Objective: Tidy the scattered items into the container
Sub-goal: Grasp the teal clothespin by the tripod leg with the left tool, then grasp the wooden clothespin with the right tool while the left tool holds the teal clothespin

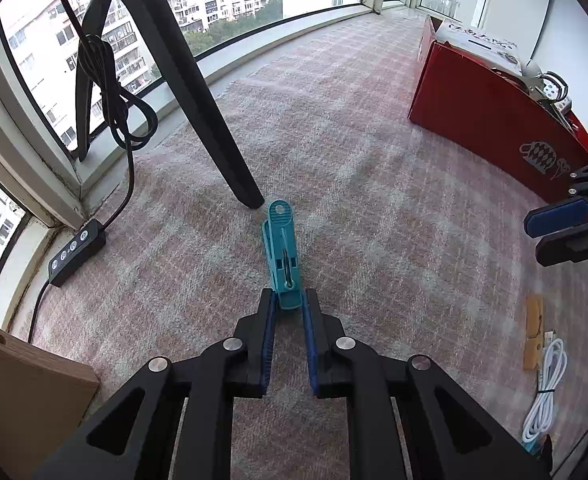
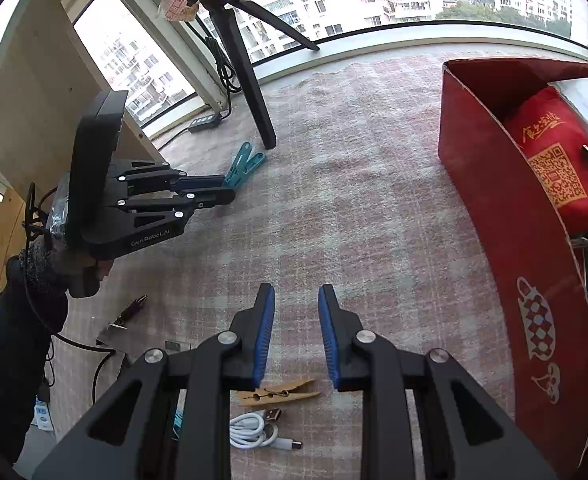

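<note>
While my left gripper (image 1: 289,300) clenches its jaws on the near end of the teal clothespin (image 1: 281,256), the peg lies on the checked carpet (image 1: 374,208) just before the black tripod leg (image 1: 197,92). My right gripper (image 2: 296,296) hangs with jaws released, nothing between them, above a wooden clothespin (image 2: 277,392) and white cable (image 2: 253,432). Farther right stands the red box (image 2: 494,208).

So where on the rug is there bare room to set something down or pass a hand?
Free: the wide stretch of rug between the tripod leg and the red box. Crowded: the near strip with the wooden peg and white cable, and around the teal peg at the left gripper.
</note>
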The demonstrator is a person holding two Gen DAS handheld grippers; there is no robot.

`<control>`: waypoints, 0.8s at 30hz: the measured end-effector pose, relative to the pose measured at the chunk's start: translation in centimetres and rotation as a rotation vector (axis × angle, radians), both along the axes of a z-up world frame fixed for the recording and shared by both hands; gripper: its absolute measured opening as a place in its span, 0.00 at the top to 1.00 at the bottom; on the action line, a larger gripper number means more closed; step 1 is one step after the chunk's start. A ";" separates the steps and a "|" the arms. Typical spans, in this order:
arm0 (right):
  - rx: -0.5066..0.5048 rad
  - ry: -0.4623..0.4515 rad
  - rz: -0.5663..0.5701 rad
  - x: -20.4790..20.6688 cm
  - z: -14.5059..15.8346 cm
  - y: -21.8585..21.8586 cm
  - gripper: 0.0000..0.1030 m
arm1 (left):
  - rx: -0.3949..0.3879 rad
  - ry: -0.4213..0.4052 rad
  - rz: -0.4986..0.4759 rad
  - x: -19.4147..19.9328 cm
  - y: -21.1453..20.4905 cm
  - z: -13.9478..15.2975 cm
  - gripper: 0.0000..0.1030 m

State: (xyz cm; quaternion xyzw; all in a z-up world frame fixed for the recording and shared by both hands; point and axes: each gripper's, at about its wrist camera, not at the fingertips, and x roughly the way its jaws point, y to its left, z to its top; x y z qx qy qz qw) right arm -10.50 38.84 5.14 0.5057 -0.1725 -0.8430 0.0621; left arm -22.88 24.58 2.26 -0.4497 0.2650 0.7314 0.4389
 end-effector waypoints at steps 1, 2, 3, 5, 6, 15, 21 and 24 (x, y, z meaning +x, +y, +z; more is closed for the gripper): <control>0.003 -0.003 0.011 0.1 0.0 -0.2 0.77 | -0.002 -0.005 -0.002 0.5 -0.3 0.0 0.88; 0.004 -0.012 0.024 0.2 -0.2 -0.4 0.77 | -0.001 -0.012 -0.003 1.1 -0.6 0.1 0.88; 0.006 -0.021 0.036 0.4 -0.4 -0.7 0.77 | -0.001 -0.018 -0.003 1.7 -1.0 0.2 0.88; 0.013 -0.036 0.057 0.8 -0.8 -1.2 0.77 | 0.000 -0.031 -0.003 2.8 -1.6 0.3 0.89; 0.016 -0.043 0.064 1.2 -1.0 -1.5 0.77 | 0.000 -0.038 -0.003 3.4 -2.0 0.4 0.89; -0.089 -0.164 0.004 4.8 -2.6 -0.7 0.77 | -0.030 -0.033 -0.020 9.4 -4.3 1.0 0.89; -0.162 -0.222 -0.030 4.7 -3.5 -1.0 0.76 | -0.001 -0.016 -0.001 12.5 -6.3 2.7 0.89; -0.164 -0.250 -0.046 3.9 -4.1 -1.5 0.76 | 0.016 -0.016 0.019 13.4 -6.9 3.1 0.89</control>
